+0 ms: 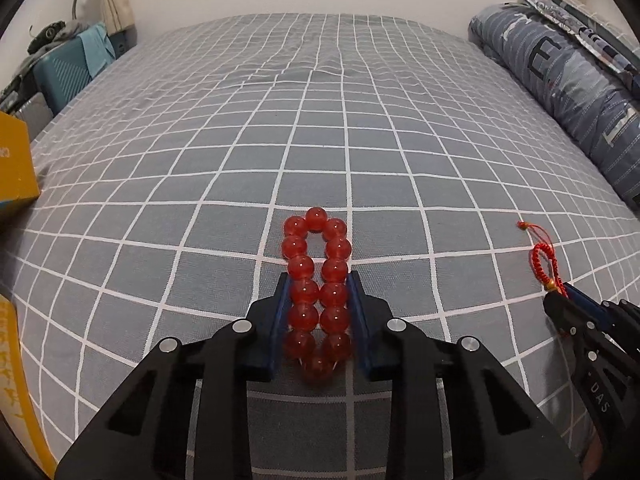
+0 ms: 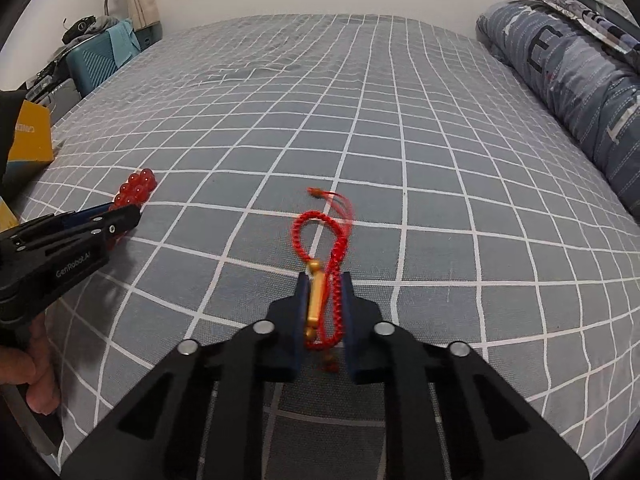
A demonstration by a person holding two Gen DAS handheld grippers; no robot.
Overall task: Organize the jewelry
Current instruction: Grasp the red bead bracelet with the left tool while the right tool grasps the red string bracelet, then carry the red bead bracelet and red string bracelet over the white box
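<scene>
My left gripper is shut on a red bead bracelet, squeezed into a long loop that sticks out past the fingertips above the bed. It also shows in the right wrist view, held by the left gripper at far left. My right gripper is shut on a red braided cord bracelet with a gold bar; its loop and tassel hang forward. In the left wrist view the cord bracelet and right gripper are at the right edge.
A grey bed sheet with a white grid fills both views. A folded blue quilt lies along the right side. A yellow box sits at the left edge, and a teal suitcase stands beyond the bed.
</scene>
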